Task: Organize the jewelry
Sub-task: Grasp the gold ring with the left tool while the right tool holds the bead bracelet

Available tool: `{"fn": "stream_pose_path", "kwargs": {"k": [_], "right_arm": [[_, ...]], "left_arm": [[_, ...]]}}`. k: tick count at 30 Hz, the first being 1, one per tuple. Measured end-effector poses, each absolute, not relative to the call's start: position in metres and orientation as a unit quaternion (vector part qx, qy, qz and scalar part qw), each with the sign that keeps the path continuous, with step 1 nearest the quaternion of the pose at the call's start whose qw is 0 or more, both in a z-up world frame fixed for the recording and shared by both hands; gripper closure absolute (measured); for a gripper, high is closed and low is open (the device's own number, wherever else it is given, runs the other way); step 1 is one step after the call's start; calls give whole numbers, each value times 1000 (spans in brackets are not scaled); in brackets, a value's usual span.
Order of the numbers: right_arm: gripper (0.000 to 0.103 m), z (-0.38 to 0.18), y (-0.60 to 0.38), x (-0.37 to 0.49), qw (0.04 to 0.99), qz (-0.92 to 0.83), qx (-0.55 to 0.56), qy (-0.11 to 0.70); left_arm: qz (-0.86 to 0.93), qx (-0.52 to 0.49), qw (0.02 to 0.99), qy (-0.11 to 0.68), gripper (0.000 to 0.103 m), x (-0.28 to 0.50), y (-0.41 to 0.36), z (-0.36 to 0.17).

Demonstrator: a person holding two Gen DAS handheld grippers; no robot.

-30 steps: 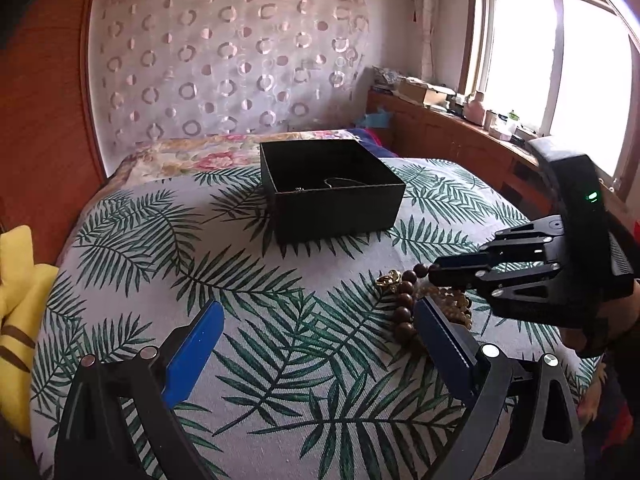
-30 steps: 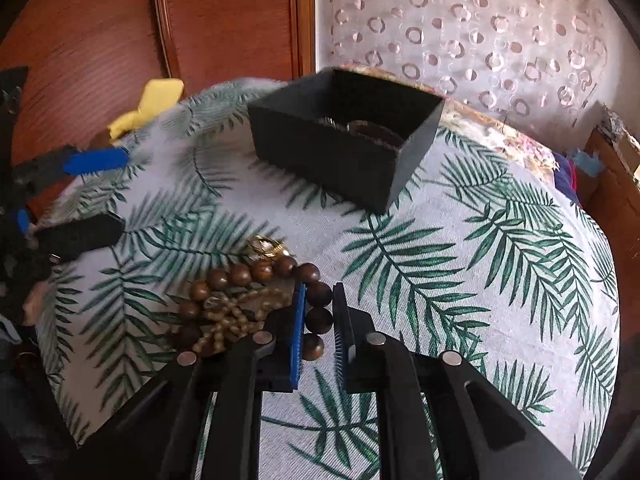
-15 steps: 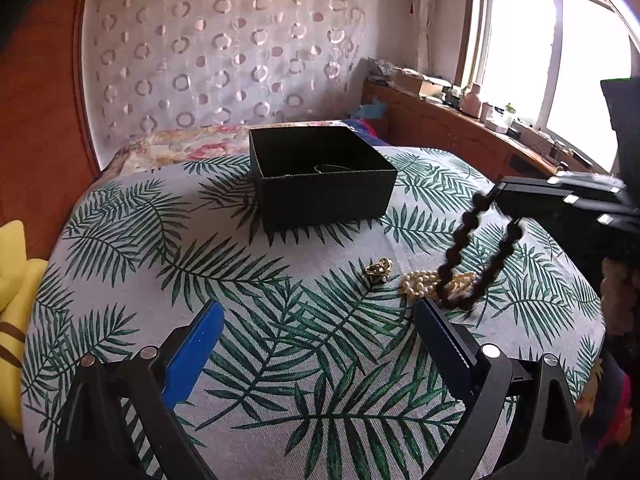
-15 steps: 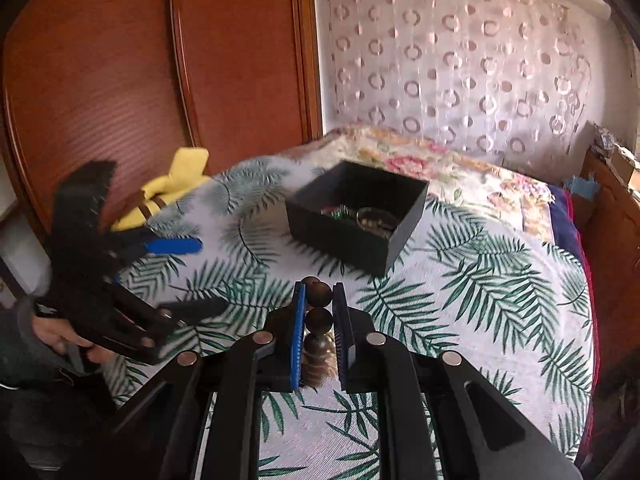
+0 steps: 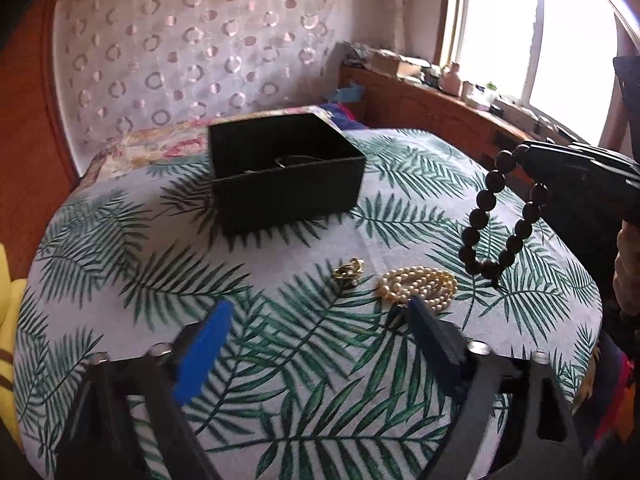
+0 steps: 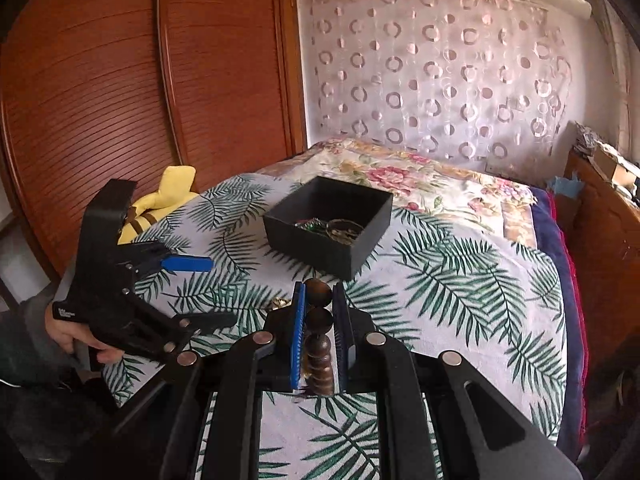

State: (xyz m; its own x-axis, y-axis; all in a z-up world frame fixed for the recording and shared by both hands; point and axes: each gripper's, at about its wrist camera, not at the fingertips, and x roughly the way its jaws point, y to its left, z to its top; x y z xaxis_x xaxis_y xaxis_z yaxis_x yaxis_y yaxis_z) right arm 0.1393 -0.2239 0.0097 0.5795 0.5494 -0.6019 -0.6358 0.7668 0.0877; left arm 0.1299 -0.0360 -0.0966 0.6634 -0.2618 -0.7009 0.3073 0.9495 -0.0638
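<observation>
Two items of jewelry lay loose on the leaf-print bed cover (image 5: pixel 280 280): a small gold piece (image 5: pixel 349 272) and a coil of pearl beads (image 5: pixel 420 286) just beside it at its 3 o'clock. The right gripper (image 6: pixel 319 312) had its fingers clamped on a dark wooden bead bracelet (image 5: pixel 494 222), which hung free above the cover as a loop. The black box (image 5: pixel 286 174), already holding what looked like a few pieces, sat at 12 o'clock from the loose items, well apart from the bracelet. The left gripper (image 5: pixel 316 344) hovered low with its fingers wide apart and nothing between them.

Only one or two round beads seemed pinched, so the bracelet could have slipped out during the carry. A swinging loop might also have caught the box rim and draped over the wall rather than landing inside.
</observation>
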Motion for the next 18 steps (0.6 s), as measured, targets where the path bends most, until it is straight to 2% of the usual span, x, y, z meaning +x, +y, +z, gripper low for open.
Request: {"fn": "stream_pose_path", "kwargs": {"k": [2, 8, 12, 14, 18], "right_arm": [[88, 6, -226, 139, 886, 331, -69, 317], [88, -1, -232, 140, 888, 323, -64, 320], [88, -3, -235, 142, 889, 322, -58, 321], [88, -5, -237, 144, 889, 322, -54, 321], [88, -10, -237, 146, 888, 321, -52, 325]], "left_arm": [[-160, 31, 907, 388, 42, 136, -39, -100], [-177, 45, 893, 411, 64, 156, -55, -105], [-181, 63, 886, 422, 75, 166, -64, -111], [-182, 64, 884, 425, 85, 170, -65, -114], [-194, 53, 886, 418, 85, 168, -61, -112]]}}
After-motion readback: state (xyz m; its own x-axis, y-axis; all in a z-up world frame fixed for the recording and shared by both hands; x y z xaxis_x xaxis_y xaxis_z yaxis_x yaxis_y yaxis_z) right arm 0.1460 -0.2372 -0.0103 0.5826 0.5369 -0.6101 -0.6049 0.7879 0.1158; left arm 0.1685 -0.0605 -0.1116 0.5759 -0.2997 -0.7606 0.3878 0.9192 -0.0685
